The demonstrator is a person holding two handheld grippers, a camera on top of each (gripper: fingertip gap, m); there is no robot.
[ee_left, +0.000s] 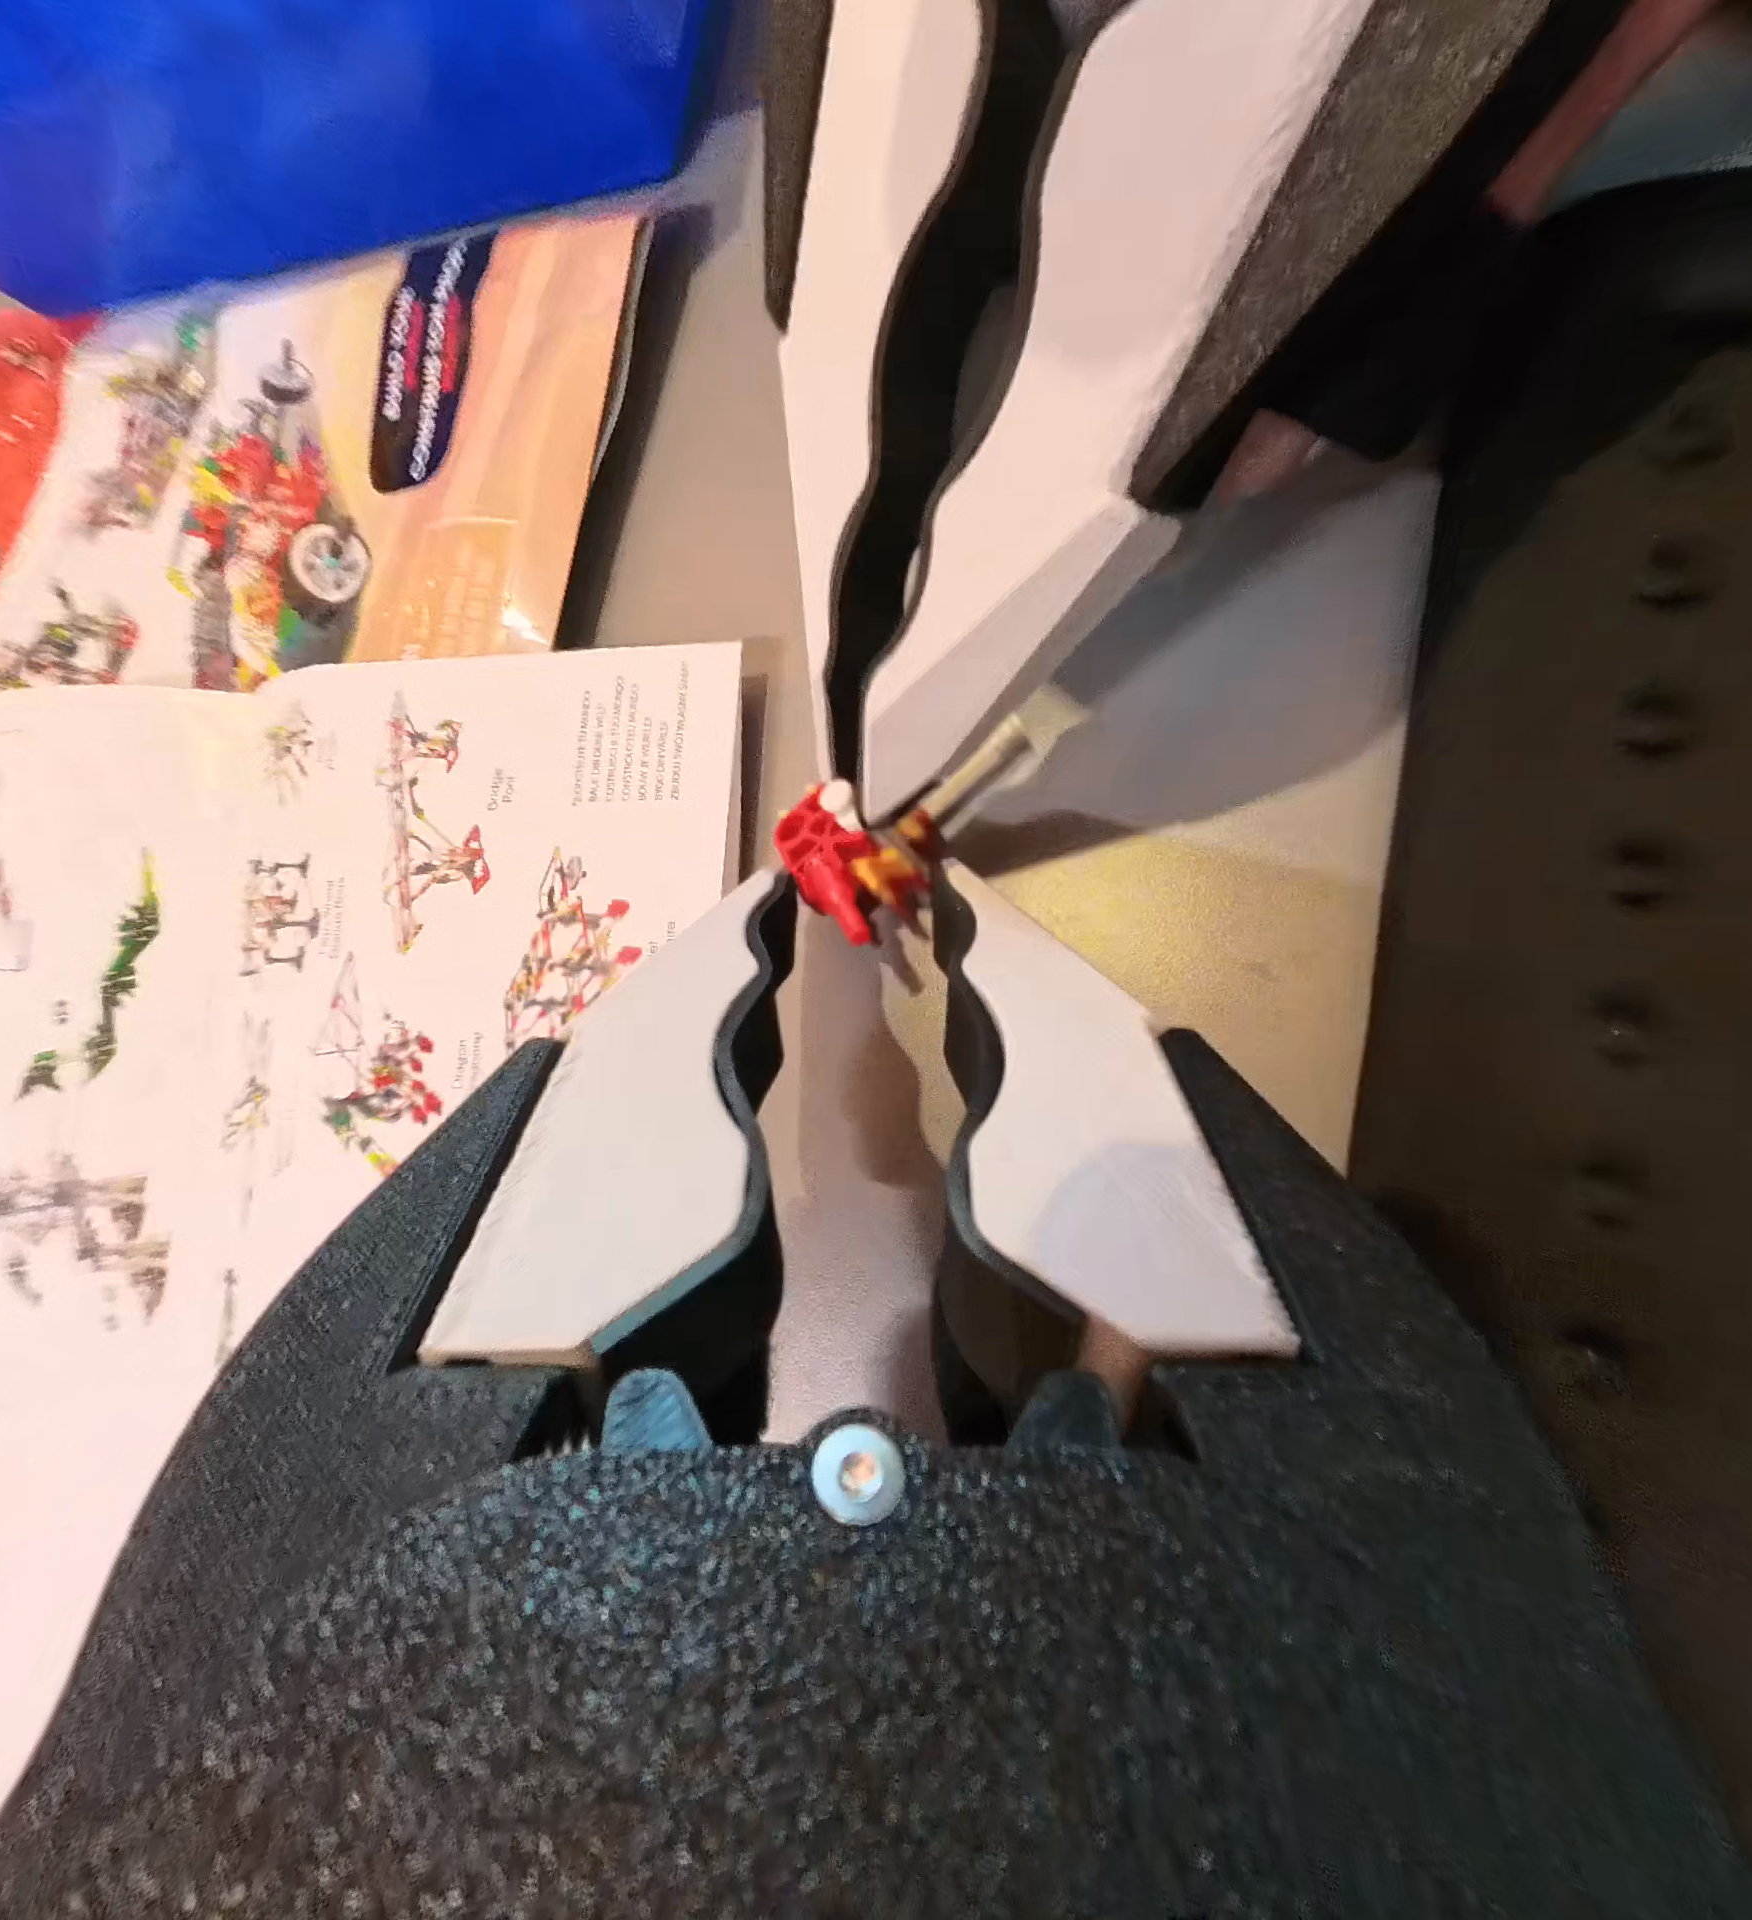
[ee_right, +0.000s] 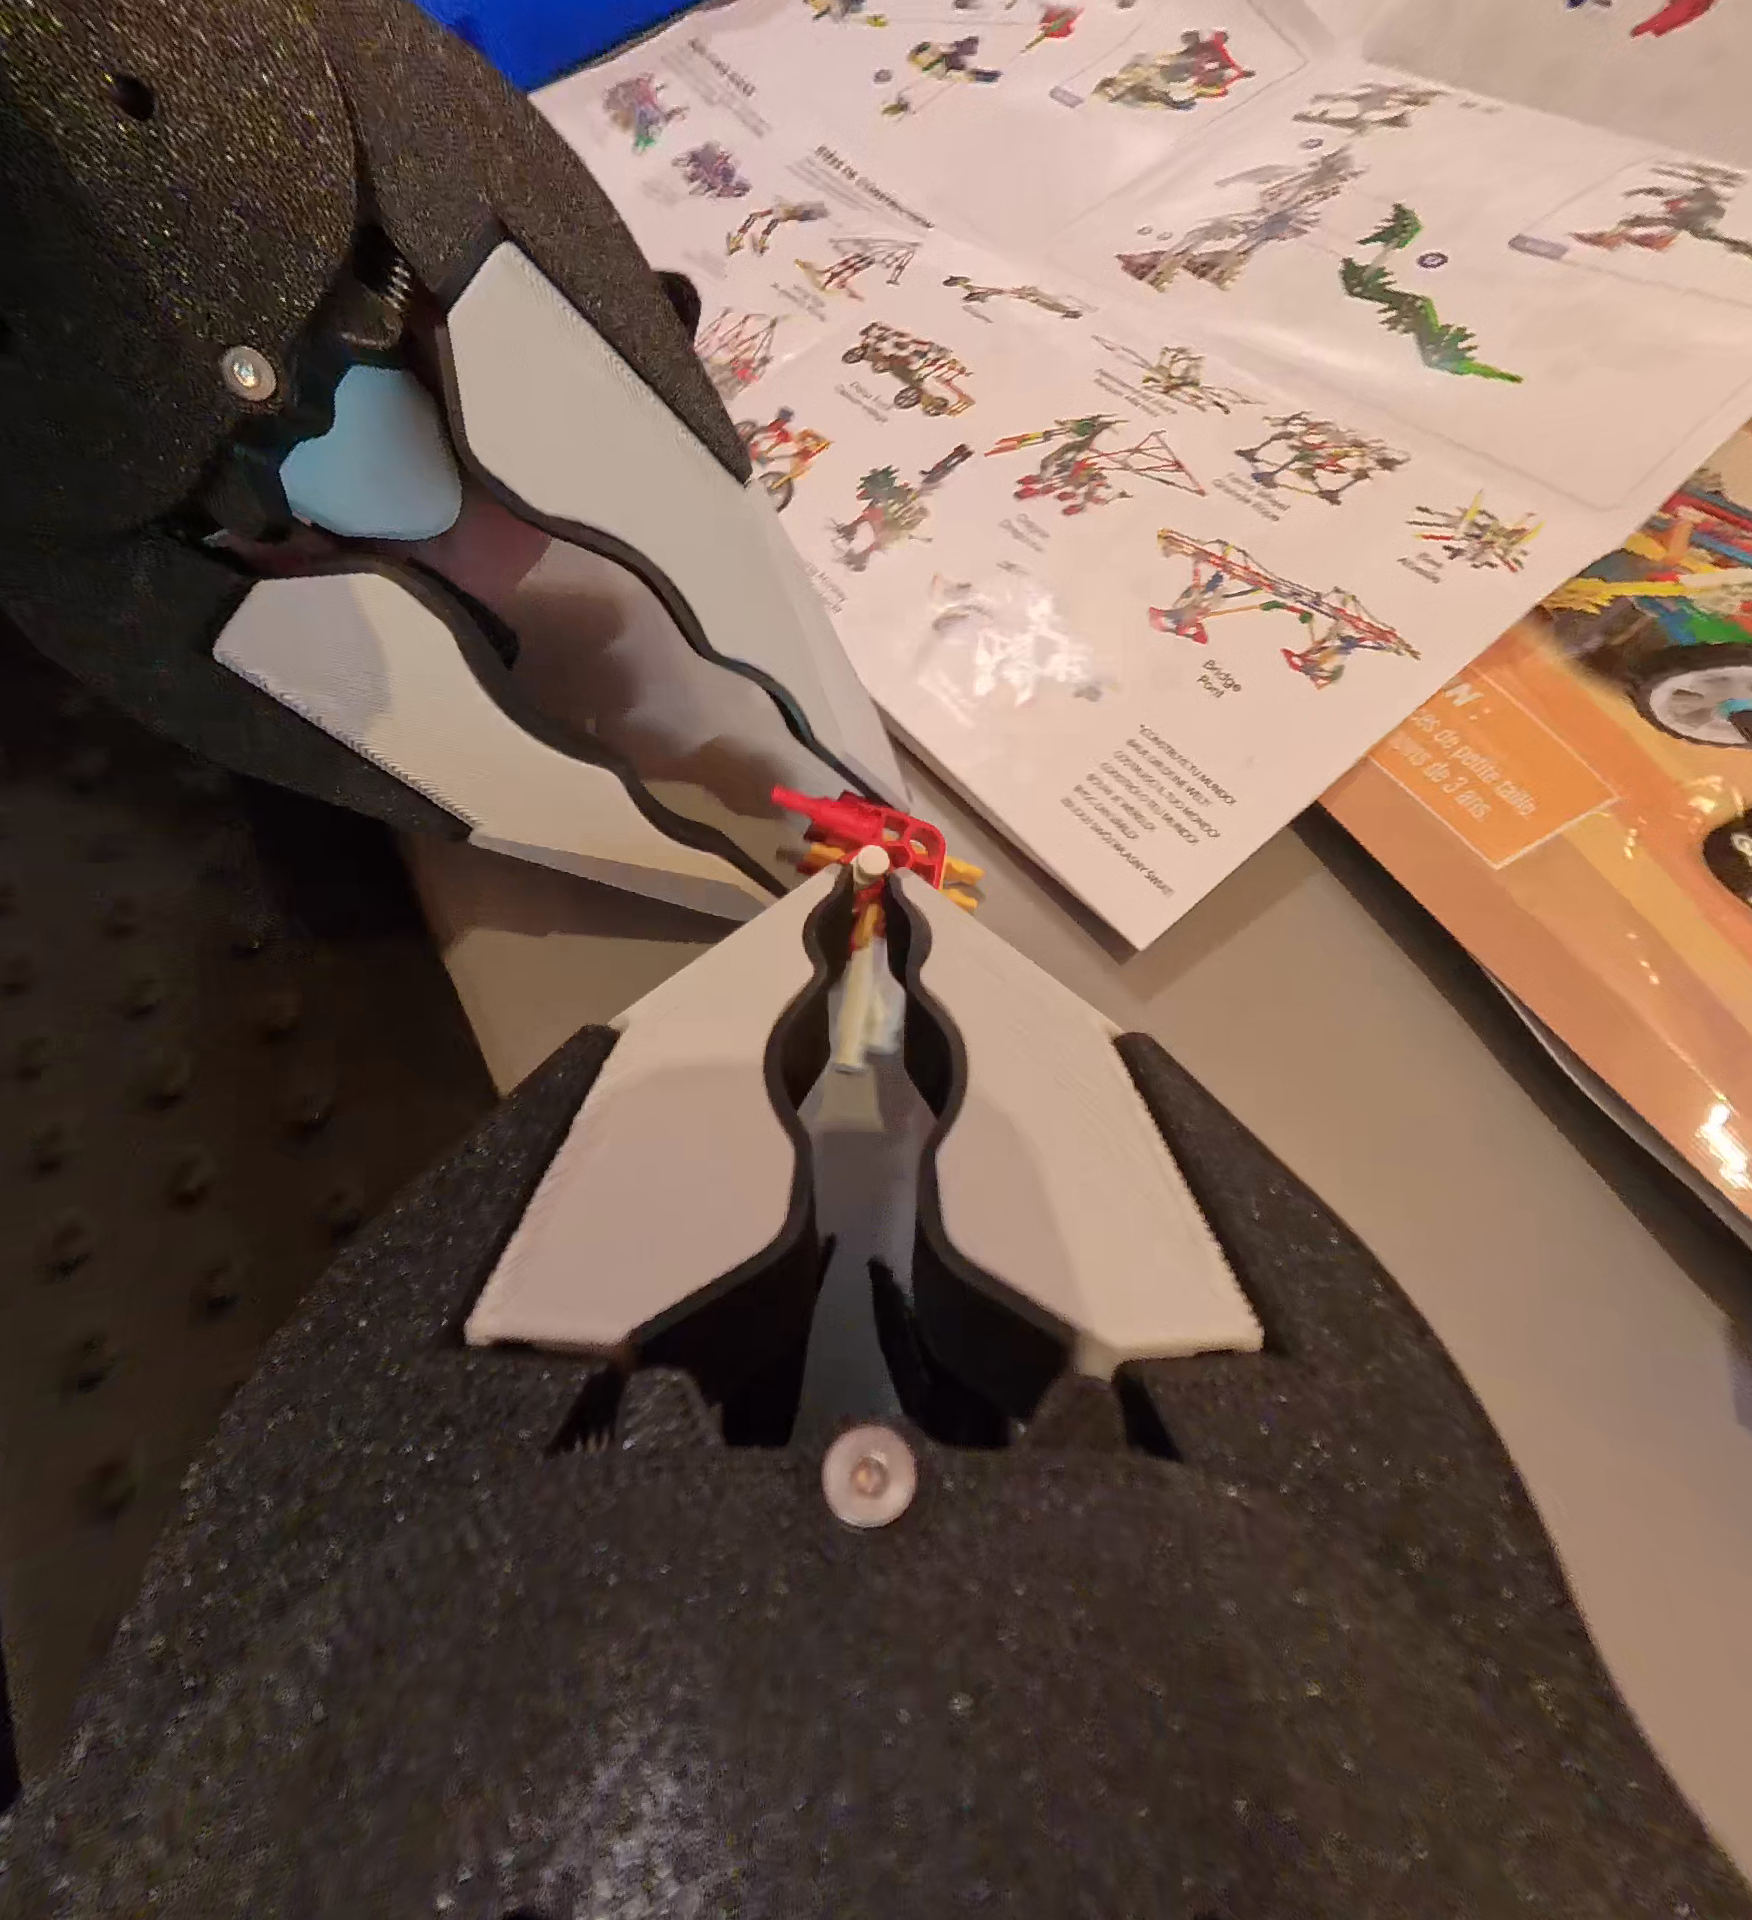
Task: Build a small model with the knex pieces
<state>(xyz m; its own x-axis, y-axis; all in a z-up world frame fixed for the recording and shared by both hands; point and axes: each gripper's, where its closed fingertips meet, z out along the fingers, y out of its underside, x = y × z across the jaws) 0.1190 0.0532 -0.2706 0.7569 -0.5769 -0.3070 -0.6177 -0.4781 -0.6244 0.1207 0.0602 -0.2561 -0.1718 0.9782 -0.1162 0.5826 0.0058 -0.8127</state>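
My left gripper is shut on a small red connector that is joined to a yellow connector, holding them just above the grey table. My right gripper is shut on a short white rod whose end sits in the red connector. The two grippers meet tip to tip at this small assembly. In the left wrist view the right gripper comes in from the top. In the right wrist view the left gripper comes in from the upper left.
A white instruction sheet with pictures of models lies on the grey table; it also shows in the left wrist view. An orange toy package lies beside it. A blue object is behind. A dark studded mat borders the table. Less than 4 cm separates the two grippers' tips.
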